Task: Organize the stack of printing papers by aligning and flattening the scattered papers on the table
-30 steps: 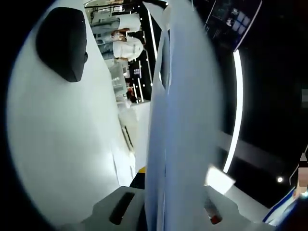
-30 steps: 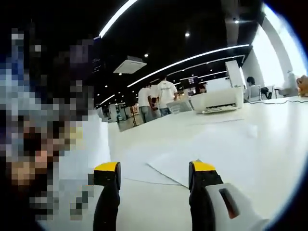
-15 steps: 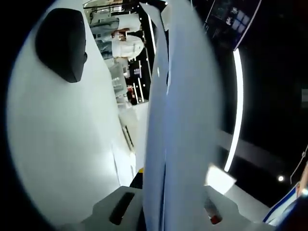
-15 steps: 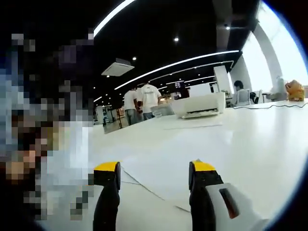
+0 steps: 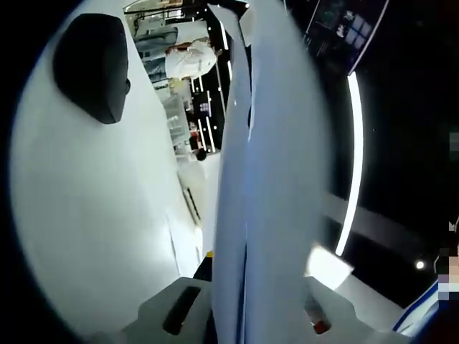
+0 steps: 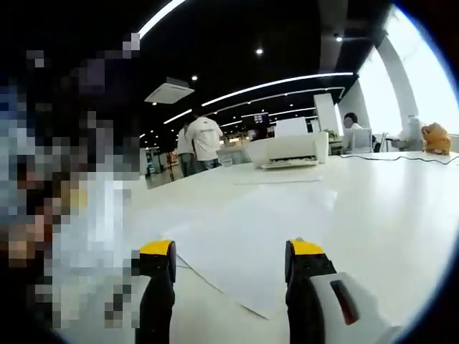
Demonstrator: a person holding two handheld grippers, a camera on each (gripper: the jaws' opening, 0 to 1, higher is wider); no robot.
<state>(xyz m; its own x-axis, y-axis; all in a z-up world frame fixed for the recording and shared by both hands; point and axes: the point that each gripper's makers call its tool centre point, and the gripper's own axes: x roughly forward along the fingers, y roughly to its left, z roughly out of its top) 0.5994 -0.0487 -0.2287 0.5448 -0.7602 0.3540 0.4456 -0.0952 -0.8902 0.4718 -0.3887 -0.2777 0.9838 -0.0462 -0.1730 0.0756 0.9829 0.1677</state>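
Note:
In the left gripper view a stack of white printing papers (image 5: 269, 179) stands edge-on, running from the bottom up to the top. My left gripper (image 5: 240, 304) is shut on its lower end, and the sheets hide most of both jaws. In the right gripper view a loose white sheet (image 6: 244, 236) lies flat on the white table (image 6: 387, 208), its near corner just ahead of my jaws. My right gripper (image 6: 232, 252) is open just above the table, yellow tips apart, nothing between them.
A black rounded object (image 5: 93, 64) lies on the table beside the held stack. A white printer (image 6: 283, 150) stands at the table's far side, with another sheet (image 6: 276, 180) in front of it. People stand beyond it. A cable (image 6: 401, 158) runs at the right.
The right gripper's camera has shifted, so the loose sheet now lies closer and more centred ahead of the jaws. The left gripper keeps its hold on the stack, hardly moved.

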